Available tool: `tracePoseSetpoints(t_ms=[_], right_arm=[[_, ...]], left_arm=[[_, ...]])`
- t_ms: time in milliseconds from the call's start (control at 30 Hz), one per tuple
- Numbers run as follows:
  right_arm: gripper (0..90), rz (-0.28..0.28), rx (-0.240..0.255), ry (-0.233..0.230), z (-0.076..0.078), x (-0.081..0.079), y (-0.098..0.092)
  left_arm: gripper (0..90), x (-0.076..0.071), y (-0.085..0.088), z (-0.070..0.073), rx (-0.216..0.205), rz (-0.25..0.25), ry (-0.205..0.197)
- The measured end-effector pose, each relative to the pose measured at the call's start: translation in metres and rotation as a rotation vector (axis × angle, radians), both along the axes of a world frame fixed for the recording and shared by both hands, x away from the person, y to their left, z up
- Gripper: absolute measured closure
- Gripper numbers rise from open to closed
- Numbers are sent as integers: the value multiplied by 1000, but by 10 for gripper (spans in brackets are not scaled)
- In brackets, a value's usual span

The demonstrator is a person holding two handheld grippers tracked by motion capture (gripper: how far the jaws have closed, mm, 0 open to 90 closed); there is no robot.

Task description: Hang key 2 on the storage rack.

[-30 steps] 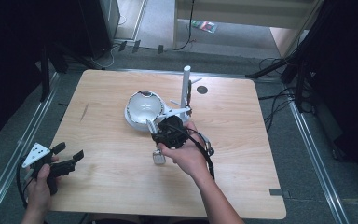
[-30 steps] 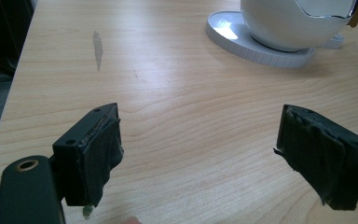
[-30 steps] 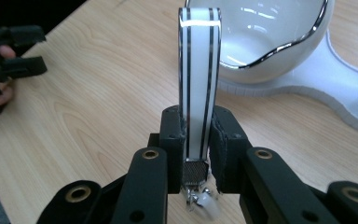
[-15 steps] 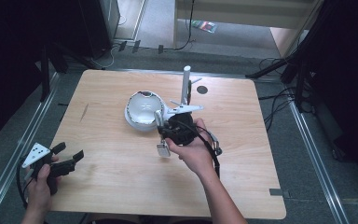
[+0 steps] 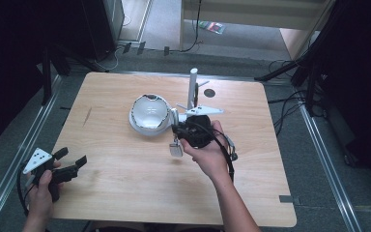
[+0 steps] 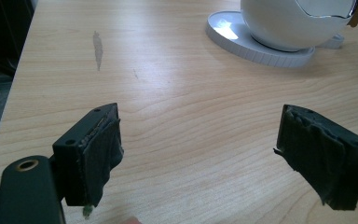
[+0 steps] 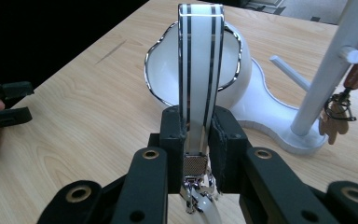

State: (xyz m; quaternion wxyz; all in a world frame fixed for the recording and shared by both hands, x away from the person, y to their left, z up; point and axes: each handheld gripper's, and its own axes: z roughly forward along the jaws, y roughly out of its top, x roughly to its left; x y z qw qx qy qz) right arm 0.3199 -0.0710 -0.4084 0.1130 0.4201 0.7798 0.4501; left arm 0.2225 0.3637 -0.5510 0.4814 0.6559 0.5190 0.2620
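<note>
Worktop [image 5: 125, 183] carries one white bowl-shaped stand [image 5: 149, 115] and one post [image 5: 192, 89]. My right gripper [image 7: 198, 135] is clamped on one white watch strap [image 7: 200, 70], raised just beside the stand; its buckle end is cut off below. My left gripper [image 6: 200, 149] hovers wide apart, holding nothing, near the worktop's corner.

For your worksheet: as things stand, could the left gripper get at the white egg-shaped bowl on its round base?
Probably yes. The left gripper sits open at the table's near-left corner, and bare wood lies between its jaws and the white egg-shaped bowl. The right gripper, shut on a white black-striped strap, hangs beside the bowl, not across that path.
</note>
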Motion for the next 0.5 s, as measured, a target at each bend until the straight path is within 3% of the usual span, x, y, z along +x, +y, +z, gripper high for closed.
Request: tracePoseSetpoints(t_ms=[500], right_arm=[[775, -71, 31, -17, -7, 15, -24]], left_arm=[[146, 0, 0, 0, 0, -1, 4]])
